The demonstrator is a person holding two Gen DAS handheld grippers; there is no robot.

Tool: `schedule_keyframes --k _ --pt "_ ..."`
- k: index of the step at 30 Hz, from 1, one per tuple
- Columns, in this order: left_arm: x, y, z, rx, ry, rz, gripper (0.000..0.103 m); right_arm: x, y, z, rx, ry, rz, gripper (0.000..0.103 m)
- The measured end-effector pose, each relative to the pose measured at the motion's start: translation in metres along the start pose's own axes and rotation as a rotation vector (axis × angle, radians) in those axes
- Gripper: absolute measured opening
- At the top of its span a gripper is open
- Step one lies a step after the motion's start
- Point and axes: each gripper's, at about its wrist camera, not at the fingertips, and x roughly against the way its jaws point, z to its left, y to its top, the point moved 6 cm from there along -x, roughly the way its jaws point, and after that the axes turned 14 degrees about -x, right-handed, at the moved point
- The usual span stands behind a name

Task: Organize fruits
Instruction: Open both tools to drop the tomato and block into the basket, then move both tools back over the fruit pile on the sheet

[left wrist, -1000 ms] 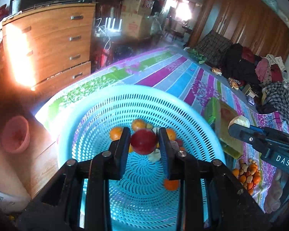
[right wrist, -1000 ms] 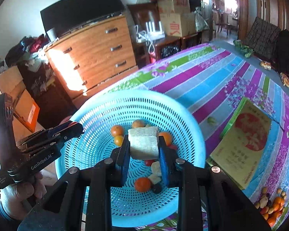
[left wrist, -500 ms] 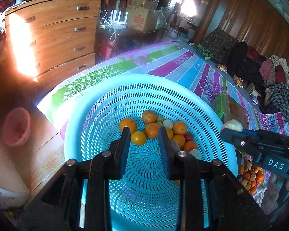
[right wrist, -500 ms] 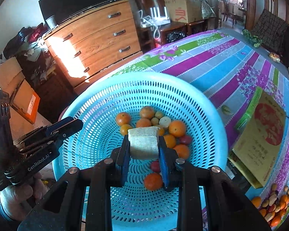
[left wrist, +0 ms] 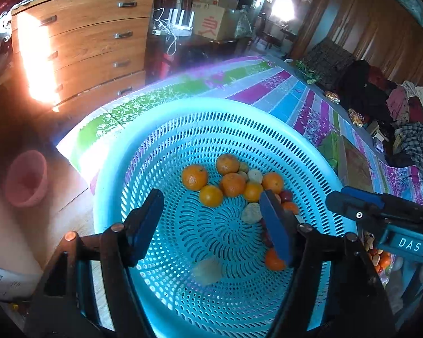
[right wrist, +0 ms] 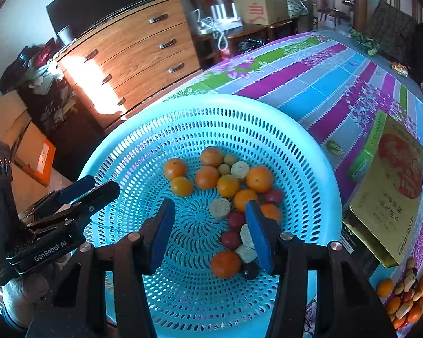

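Both grippers hang over the blue basket (right wrist: 304, 152) on the table (right wrist: 318, 84), left gripper (left wrist: 211, 225) and right gripper (right wrist: 208, 231) each spread apart and empty. Oranges (right wrist: 259, 178) lie clustered inside the basket.

Sunlit wooden dresser (right wrist: 132, 56) by cardboard boxes (right wrist: 253, 8), striped tablecloth (right wrist: 324, 84) covering the table

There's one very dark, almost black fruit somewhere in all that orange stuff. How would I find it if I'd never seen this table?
Start at the big turquoise basket on the striped tablecloth. Inside, look at its near side, beside the blue pad of the right claw, where a lone orange sits apart from the main cluster. The dark plum touches that orange's right side; it is the only near-black piece, darker than the red fruits just beyond it.
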Motion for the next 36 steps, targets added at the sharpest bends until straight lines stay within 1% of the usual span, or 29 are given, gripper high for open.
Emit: schedule_keyframes --k 14,20,36 --pt "0.001 0.000 -0.001 0.000 0.000 -0.008 0.072 0.006 -0.003 -0.010 -0.030 0.010 -0.010 0.055" --pt "0.002 0.001 -0.007 -0.010 0.002 -0.006 0.072 0.010 -0.003 -0.011 -0.028 0.011 -0.015 0.055" --pt "0.000 0.002 -0.008 -0.012 0.009 0.003 0.072 0.008 -0.004 -0.012 -0.029 0.010 -0.010 0.055"
